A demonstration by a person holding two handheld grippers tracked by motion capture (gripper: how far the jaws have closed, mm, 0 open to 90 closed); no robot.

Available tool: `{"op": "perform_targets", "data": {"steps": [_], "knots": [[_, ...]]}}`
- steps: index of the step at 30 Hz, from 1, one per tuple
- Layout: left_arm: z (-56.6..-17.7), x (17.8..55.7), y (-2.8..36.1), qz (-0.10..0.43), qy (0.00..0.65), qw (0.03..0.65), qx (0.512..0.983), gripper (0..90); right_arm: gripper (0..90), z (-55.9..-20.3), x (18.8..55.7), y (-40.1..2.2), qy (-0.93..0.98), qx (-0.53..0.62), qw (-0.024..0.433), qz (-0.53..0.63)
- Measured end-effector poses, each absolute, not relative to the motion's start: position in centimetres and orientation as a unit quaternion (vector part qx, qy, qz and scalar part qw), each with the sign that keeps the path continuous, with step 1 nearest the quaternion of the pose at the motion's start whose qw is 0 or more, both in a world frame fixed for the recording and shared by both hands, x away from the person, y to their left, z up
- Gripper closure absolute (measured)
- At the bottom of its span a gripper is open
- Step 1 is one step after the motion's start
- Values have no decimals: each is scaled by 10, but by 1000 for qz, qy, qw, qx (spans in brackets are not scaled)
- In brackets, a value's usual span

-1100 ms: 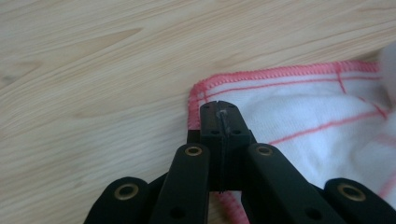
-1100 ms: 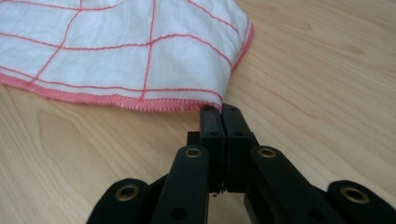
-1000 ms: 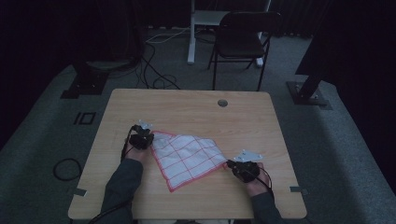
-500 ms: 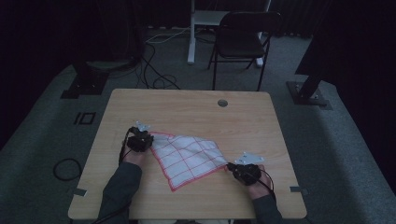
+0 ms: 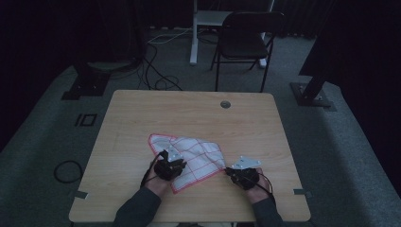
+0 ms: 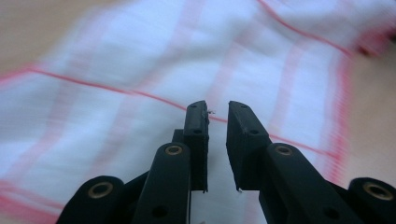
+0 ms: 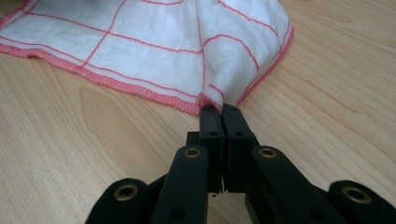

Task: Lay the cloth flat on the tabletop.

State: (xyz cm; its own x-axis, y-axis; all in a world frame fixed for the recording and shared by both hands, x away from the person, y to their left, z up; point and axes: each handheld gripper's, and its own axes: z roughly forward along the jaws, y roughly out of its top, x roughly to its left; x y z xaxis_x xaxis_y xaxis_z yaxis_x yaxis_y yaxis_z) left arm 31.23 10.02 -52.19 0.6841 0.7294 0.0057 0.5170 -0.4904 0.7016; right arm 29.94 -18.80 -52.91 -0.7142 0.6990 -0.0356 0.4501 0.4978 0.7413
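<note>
Table (image 5: 142,118): cloth (image 5: 198,151) lies near front edge, now partly folded; far-left corner no longer stretched out.
Left gripper (image 5: 171,164): has moved from that corner to above cloth middle; jaws just opening, released, nothing between.
Right gripper (image 7: 219,109): clenched on near-right cloth corner, unmoved.
Judgement: first fold laid; right corner next.

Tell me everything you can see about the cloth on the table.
The cloth is white woven fabric with a red grid and red stitched hem. It lies rumpled and partly folded on the wooden table. The right gripper pinches one corner shut. The left gripper hovers over its middle, jaws just opened, nothing between them.
</note>
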Motion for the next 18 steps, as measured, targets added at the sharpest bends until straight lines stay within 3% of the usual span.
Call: {"op": "perform_targets", "data": {"steps": [8,11,18], "knots": [[-535,301,109,140,383,341,847,811,886,-531,303,-184,851,338,163,367],[-534,298,117,145,382,334,849,813,787,-531,304,-183,855,333,152,368],[-534,295,147,158,408,329,837,810,711,-529,303,-185,857,324,142,374]]}}
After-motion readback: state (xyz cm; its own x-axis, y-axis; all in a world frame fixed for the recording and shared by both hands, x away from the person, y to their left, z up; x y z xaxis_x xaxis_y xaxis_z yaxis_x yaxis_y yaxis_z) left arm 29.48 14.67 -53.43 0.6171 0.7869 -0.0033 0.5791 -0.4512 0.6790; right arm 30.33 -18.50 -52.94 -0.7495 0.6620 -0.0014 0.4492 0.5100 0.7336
